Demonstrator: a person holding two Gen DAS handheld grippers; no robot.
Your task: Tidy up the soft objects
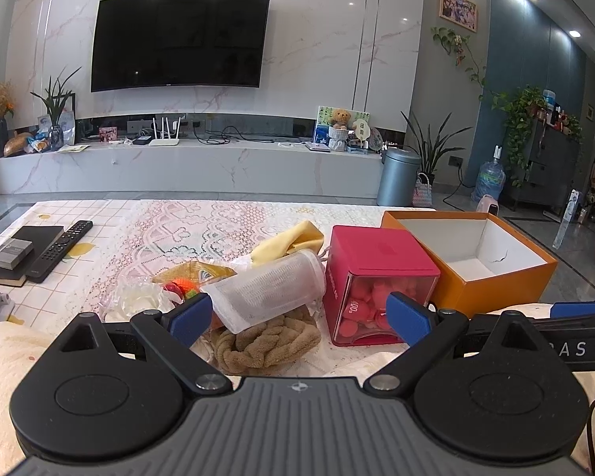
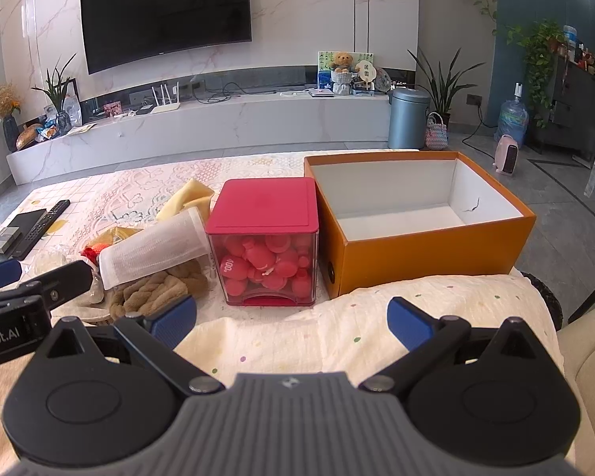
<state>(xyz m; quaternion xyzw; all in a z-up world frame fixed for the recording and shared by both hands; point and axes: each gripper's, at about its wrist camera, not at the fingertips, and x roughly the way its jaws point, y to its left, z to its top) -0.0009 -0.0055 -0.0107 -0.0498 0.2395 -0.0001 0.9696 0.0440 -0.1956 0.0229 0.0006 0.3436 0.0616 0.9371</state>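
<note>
A pile of soft things lies on the table: a brown knitted cloth (image 1: 265, 341) (image 2: 154, 291), a white mesh pouch (image 1: 269, 291) (image 2: 154, 252) on top of it, a yellow cloth (image 1: 287, 240) (image 2: 188, 196) behind, and a white frilly item (image 1: 139, 297). An open orange box (image 1: 472, 258) (image 2: 416, 222), empty, stands at the right. My left gripper (image 1: 299, 317) is open and empty, just short of the brown cloth and pouch. My right gripper (image 2: 291, 325) is open and empty, in front of the red container.
A red-lidded clear container (image 1: 377, 285) (image 2: 265, 238) of red pieces stands between the pile and the orange box. A remote (image 1: 59, 250), a black notebook (image 1: 31, 234) and a small grey box (image 1: 12, 253) lie at the far left. A padded edge runs along the front.
</note>
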